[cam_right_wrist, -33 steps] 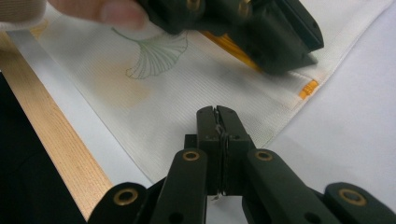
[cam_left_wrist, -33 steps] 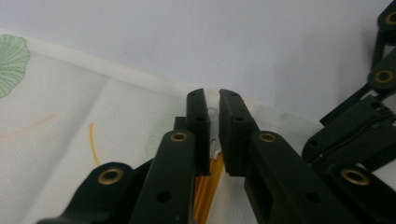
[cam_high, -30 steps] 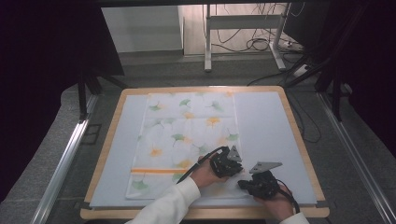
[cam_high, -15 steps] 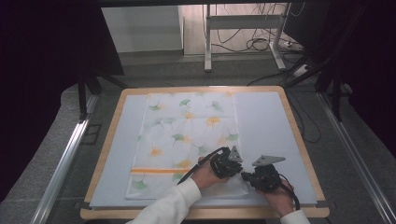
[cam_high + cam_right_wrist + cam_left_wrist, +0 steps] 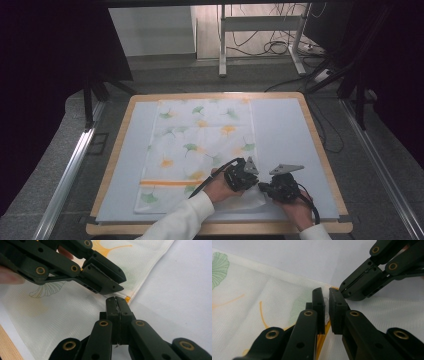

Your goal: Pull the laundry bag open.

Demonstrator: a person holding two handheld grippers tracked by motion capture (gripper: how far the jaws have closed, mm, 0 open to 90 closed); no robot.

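Observation:
A white cloth (image 5: 200,145) printed with green and orange leaves lies flat on the pale blue mat (image 5: 285,130). Both grippers meet at its near right corner. In the left gripper view, my left gripper (image 5: 327,297) has its jaws nearly together with a fold of the cloth (image 5: 249,302) pinched between the pads. My right gripper (image 5: 116,302) is shut at the cloth's hem (image 5: 75,312), with a thin pale sliver between its pads, beside the orange stripe's end. The left gripper (image 5: 120,287) crosses just beyond it. From above, the left gripper (image 5: 256,184) and right gripper (image 5: 262,187) almost touch tip to tip.
The mat sits on a board with a wooden rim (image 5: 320,145), whose front edge (image 5: 7,347) runs close behind the hands. Bare mat lies to the right of the cloth. Metal rails (image 5: 65,170) flank the table, and cables (image 5: 280,45) lie on the floor beyond.
The right gripper has edged slightly away from the front edge, toward the left gripper. The left gripper and the cloth have stayed put.

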